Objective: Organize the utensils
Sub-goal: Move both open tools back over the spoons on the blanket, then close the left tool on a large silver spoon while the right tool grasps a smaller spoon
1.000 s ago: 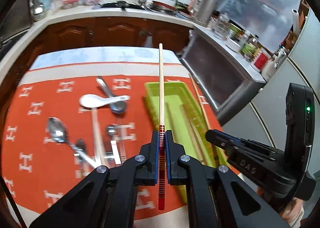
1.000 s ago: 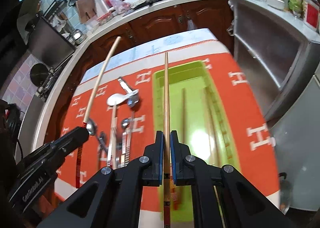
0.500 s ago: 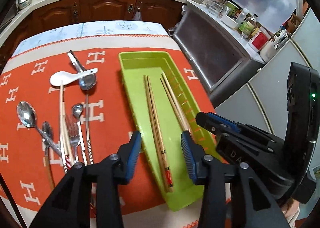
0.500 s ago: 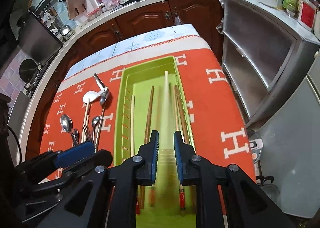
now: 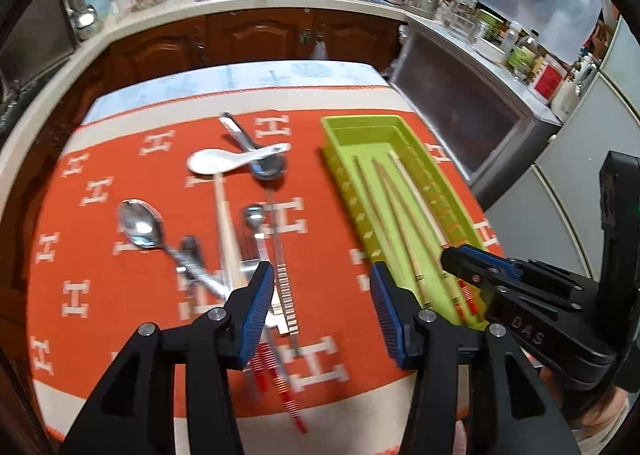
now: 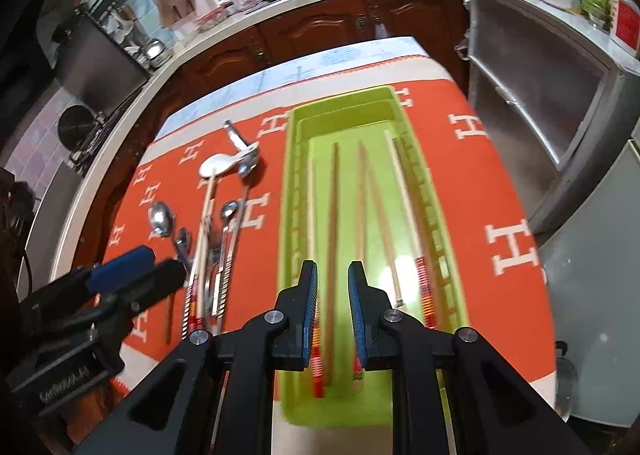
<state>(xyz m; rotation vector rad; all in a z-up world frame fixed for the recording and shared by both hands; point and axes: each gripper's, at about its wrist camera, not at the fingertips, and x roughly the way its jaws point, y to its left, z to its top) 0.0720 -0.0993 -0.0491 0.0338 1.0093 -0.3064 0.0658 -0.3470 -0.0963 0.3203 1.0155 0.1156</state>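
Observation:
A lime green tray (image 5: 360, 123) (image 6: 340, 95) lies on the orange cloth (image 5: 100, 275) with several wooden chopsticks (image 5: 400, 223) (image 6: 334, 207) lengthwise in it. My left gripper (image 5: 322, 275) hovers over the cloth between the tray and the loose utensils, its jaws opening and nothing between them. My right gripper (image 6: 333, 271) hangs above the tray's near end, slightly open, with a chopstick below the gap and untouched. Left of the tray lie a white ceramic spoon (image 5: 212, 161), a steel spoon (image 5: 140, 223), more chopsticks (image 5: 226, 223) and small metal cutlery.
The cloth covers a table whose near edge runs just under both grippers. A steel cabinet (image 6: 540, 103) stands close to the table's right side. Wooden kitchen cupboards (image 5: 260, 31) and a crowded counter run along the back.
A second ago each gripper was shut on a chopstick. Both chopsticks now lie in the tray. The left gripper has opened wide and swung left over the cloth; the right has opened slightly.

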